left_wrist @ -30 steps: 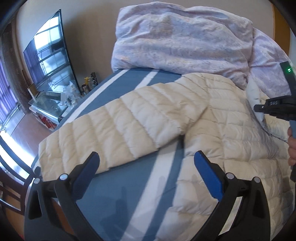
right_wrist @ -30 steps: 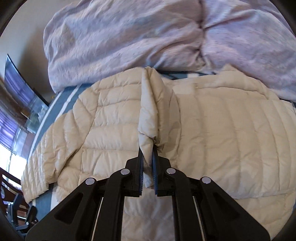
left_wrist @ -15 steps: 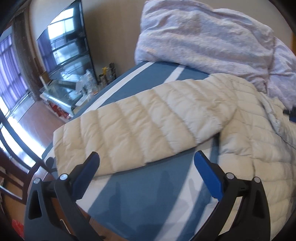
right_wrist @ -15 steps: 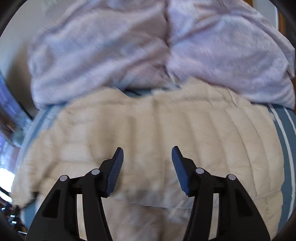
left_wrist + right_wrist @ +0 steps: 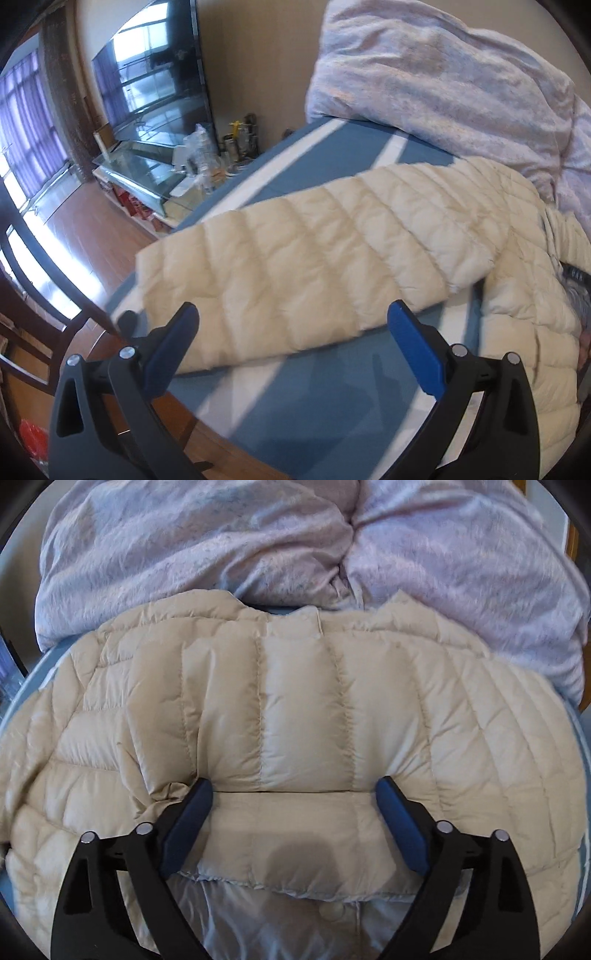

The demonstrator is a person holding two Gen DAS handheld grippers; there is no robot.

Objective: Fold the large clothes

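cream quilted puffer jacket [image 5: 303, 716] lies spread on the blue white-striped bed [image 5: 332, 398], its puffy stitched body filling the right wrist view below a crumpled lilac duvet [image 5: 258, 542]. only the left wrist view shows the jacket's long sleeve [image 5: 295, 266] stretched toward the bed edge, with a television [image 5: 155, 74] and glass stand [image 5: 140, 173] beyond. left tongs [image 5: 291, 332] and right tongs [image 5: 293, 805] both gape wide, holding nothing.

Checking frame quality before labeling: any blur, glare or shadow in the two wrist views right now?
Left wrist: mild motion smear on the sleeve and bed stripes, glare off the floor and TV, heavy fisheye bend. Right wrist: mostly sharp, slight smear on the jacket at the left, a soft shadow on it between the open right gripper fingers.
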